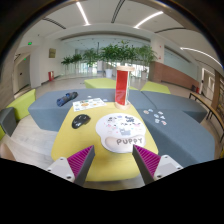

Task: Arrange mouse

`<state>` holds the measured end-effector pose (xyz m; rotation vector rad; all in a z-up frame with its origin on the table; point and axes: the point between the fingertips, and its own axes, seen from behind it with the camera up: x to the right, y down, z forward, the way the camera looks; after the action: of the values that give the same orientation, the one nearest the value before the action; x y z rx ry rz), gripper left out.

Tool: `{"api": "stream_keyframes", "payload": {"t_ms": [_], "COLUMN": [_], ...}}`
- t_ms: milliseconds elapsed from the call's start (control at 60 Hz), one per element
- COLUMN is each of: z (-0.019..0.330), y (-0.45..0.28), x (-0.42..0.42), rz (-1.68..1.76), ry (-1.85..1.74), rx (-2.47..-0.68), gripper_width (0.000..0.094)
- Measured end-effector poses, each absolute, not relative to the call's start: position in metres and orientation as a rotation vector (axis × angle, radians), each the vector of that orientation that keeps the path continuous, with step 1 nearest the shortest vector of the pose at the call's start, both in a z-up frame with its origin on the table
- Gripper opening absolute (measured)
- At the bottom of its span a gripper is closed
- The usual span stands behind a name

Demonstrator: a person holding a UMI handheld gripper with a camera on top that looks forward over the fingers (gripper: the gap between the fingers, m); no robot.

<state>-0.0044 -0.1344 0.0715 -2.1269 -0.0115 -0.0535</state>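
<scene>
The gripper point(115, 160) hovers over a yellow table point(75, 140) with its two fingers spread apart and nothing between them; the magenta pads point(82, 157) face each other across an open gap. Just ahead of the fingers lies a white round mat point(121, 130) with printed marks and red lettering along its near edge. The mouse point(80, 122) — small, dark, low and rounded — sits on the table to the left of the mat, near its edge, though whether they touch is too fine to tell. Beyond the mat stands a tall red can point(122, 84), upright, well apart from the mouse. Further left, on a grey surface, lies another dark object point(66, 98) that I cannot identify.

By my judgement the mouse will be light and rigid, a hard plastic shell with a smooth, curved top that could slip out of a loose pinch. The best hold is likely across its narrow waist, one pad on each flank, low down where the sides run closest to parallel. Gripping from nose to tail, or over the domed back, would probably let it squirt free. It should not be fragile, though a hard squeeze may press a button.

Much is hard to read here: the mouse's heading, whether it has a cable, and its exact outline are all too small to settle — and the lettering on the mat is only partly legible
</scene>
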Motion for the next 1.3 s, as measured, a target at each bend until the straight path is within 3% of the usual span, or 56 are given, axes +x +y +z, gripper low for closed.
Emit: {"api": "stream_keyframes", "payload": {"t_ms": [150, 400, 700, 1017, 1100, 1167, 1300], "z": [0.069, 0.059, 0.009, -0.01, -0.011, -0.014, -0.012], "y": [-0.134, -0.056, 0.016, 0.09, 0.099, 0.102, 0.089], "x": [-0.021, -0.071, -0.145, -0.168, -0.175, -0.18, -0.185], "rz": [0.004, 0.141, 0.187, 0.087, 0.089, 0.11, 0.153], "ry": [-0.03, -0.145, -0.232, -0.198, -0.197, -0.184, -0.169], "rx": [-2.144, -2.115, -2.149, -2.198, -2.191, -2.195, -2.258], "gripper_width": [0.0829, 0.0835, 0.0823, 0.0824, 0.075, 0.0557, 0.0507]}}
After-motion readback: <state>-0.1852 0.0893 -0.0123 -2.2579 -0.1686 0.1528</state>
